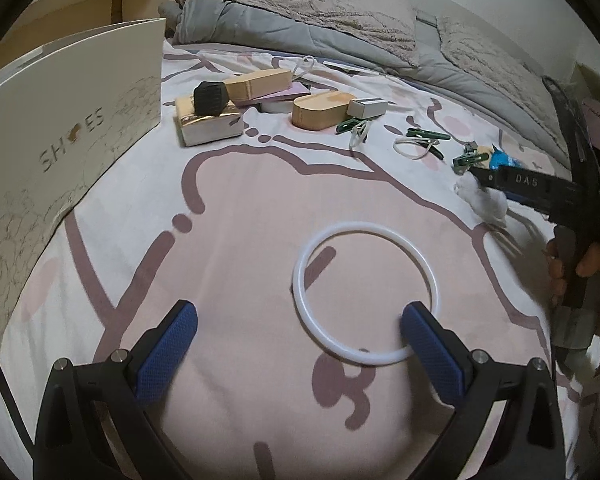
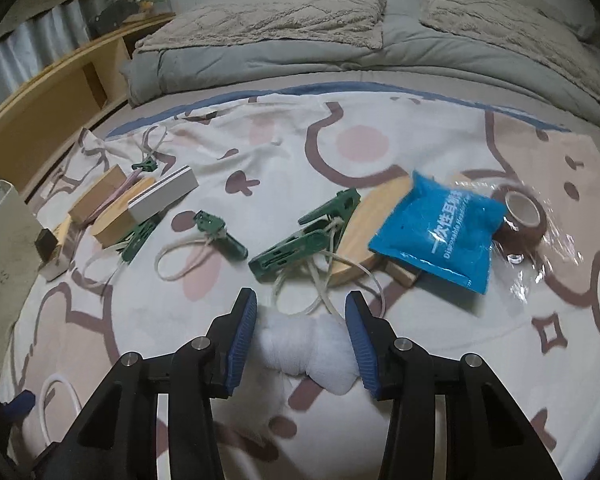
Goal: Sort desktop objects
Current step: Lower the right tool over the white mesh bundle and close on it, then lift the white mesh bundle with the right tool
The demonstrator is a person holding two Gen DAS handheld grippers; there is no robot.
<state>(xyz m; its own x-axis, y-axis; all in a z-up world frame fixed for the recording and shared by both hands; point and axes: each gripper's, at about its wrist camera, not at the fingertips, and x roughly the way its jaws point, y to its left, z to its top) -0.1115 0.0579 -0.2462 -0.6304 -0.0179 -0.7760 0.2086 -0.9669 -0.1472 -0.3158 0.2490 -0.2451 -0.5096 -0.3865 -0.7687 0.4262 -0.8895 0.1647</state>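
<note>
The bed, under its pink cartoon sheet, carries everything, and the shoe box stands on edge at nine o'clock in the left wrist view, the likely bin for sorted items. Next in size, the blue sachet lies at one o'clock in the right wrist view, overlapping a wooden board; it looks soft, so a grip on its sealed edge would suit it. The white ring lies flat at the centre of the left view; it appears thin, light and flexible, best pinched across the band. The left hand-held gripper is spread wide, its right pad resting on or just over the ring's near rim (contact cannot be confirmed). The white cotton wad sits between the pads of the right hand-held gripper, whose jaws are apart and not yet squeezing it; the wad will compress readily, so a firm mid-body grip seems wise. Green clothes pegs with cord loops lie at twelve o'clock, rigid but tangle-prone.
</note>
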